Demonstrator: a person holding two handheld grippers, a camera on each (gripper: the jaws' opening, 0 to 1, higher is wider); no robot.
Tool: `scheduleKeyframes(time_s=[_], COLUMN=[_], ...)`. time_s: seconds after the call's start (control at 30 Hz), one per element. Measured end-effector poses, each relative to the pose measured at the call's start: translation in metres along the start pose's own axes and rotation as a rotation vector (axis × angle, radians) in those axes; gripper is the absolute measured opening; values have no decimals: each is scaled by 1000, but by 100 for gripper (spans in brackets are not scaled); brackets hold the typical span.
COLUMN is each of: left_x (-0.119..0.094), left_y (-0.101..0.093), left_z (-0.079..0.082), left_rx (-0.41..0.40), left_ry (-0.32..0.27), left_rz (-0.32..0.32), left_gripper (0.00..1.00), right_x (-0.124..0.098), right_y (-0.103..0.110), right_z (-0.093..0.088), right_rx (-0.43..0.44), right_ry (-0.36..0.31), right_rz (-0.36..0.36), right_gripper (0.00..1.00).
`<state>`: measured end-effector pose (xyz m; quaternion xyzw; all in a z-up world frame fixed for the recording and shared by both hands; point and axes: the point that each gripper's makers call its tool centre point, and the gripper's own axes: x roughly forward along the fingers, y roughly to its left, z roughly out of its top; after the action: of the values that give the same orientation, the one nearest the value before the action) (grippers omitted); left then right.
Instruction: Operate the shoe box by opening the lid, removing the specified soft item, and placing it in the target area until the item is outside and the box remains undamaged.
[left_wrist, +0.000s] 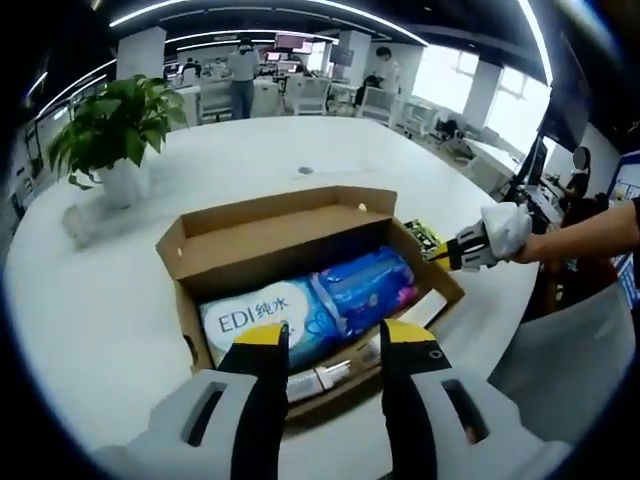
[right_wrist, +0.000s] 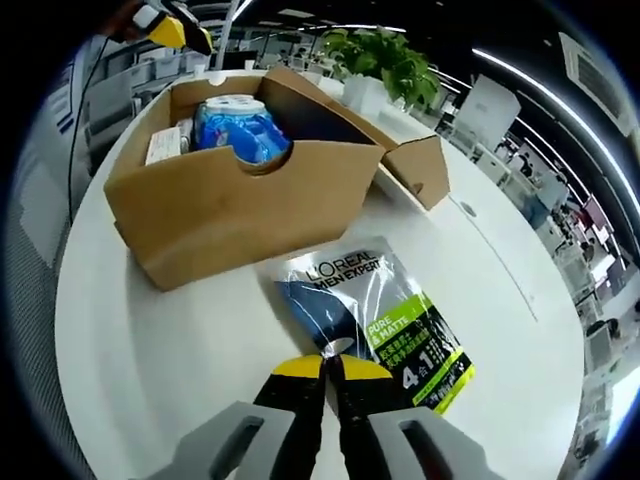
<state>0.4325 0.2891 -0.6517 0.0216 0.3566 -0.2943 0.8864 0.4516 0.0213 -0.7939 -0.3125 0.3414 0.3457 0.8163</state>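
Note:
The brown shoe box (left_wrist: 200, 250) stands on the white table with its lid folded back. A blue soft pack (left_wrist: 300, 310) marked EDI lies inside it. My left gripper (left_wrist: 335, 345) hovers open over the box's near wall, above that pack, holding nothing. In the right gripper view the box (right_wrist: 240, 205) stands ahead with the blue pack (right_wrist: 240, 125) showing above its wall. A black and green L'Oreal pouch (right_wrist: 375, 320) lies flat on the table beside the box. My right gripper (right_wrist: 328, 366) is shut on the pouch's near edge. The right gripper (left_wrist: 462, 250) also shows beside the box's right end.
A potted plant (left_wrist: 115, 140) stands at the table's far left, and the same plant (right_wrist: 385, 60) shows beyond the box. The left gripper (right_wrist: 170, 28) sits past the box's far side. A person's arm (left_wrist: 590, 235) reaches in from the right. Office desks and people are far behind.

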Motion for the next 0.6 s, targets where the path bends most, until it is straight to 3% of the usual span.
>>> scheduleKeyframes(time_s=[0.33,0.6], left_x=[-12,-25], left_y=[-2,-5], left_z=[2,3], left_rx=[22,108], left_ry=[-37,-68], left_rz=[10,29], left_gripper=[40,50], right_x=[-12,-29], right_y=[-2,-9], right_z=[8,23], right_rx=[-32,51], right_ry=[-19,-46], right_rz=[12,7], right_gripper=[11,31])
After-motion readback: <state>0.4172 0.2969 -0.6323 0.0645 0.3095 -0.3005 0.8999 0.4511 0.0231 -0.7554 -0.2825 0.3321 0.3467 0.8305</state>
